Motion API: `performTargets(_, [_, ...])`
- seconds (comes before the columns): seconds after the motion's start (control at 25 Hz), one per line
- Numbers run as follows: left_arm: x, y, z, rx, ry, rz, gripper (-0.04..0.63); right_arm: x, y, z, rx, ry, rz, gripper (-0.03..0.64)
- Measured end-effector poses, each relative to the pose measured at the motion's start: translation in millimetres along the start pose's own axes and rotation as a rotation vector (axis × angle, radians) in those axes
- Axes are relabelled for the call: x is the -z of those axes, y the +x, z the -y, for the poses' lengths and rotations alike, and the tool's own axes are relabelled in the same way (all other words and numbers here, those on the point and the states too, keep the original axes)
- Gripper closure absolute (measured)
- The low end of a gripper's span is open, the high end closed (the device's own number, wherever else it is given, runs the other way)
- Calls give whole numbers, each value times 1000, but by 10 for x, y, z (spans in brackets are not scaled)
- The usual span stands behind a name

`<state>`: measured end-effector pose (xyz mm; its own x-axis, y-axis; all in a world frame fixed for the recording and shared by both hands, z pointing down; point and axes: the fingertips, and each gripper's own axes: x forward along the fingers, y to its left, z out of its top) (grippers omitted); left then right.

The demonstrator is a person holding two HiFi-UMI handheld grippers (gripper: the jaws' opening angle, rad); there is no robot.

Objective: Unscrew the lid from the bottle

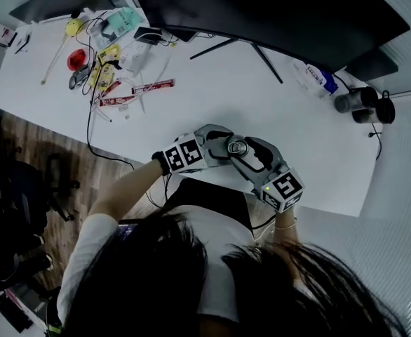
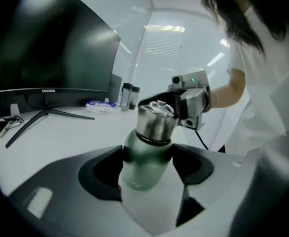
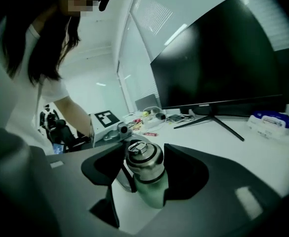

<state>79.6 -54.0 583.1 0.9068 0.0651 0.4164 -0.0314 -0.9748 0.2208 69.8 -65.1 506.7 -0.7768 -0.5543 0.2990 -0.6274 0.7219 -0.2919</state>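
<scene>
A green bottle (image 2: 143, 162) with a steel lid (image 2: 156, 118) is held up over the white table (image 1: 212, 83), near its front edge. My left gripper (image 2: 147, 157) is shut on the green body, one pad against each side. My right gripper (image 3: 143, 164) comes in from the opposite side and is shut on the lid (image 3: 143, 158), with the green body (image 3: 153, 190) showing below. In the head view the left gripper (image 1: 218, 146) and the right gripper (image 1: 251, 156) meet at the lid (image 1: 237, 147), close to the person's chest.
A large dark monitor (image 1: 261, 12) on a splayed stand (image 1: 251, 51) fills the back of the table. Small cluttered items and packets (image 1: 111, 69) lie at the far left, a tissue pack (image 1: 316, 77) and two dark cups (image 1: 365, 104) at the far right.
</scene>
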Motion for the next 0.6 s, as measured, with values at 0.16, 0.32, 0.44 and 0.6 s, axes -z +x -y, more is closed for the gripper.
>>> performTargets(0.16, [7,19,16,-100,-52,40,227,87,-10,35,196,36,67,365])
performTargets(0.32, [30,25,-32,-187,-91,72,227,109,24,63,295,35,90,365])
performTargets(0.44, [25,16,-60,-210,-121,95,227,82,33,74,333,20,105,365])
performTargets(0.6, [30,12,-55,-174,-112,84,227,76,29,68,277,13,99,365])
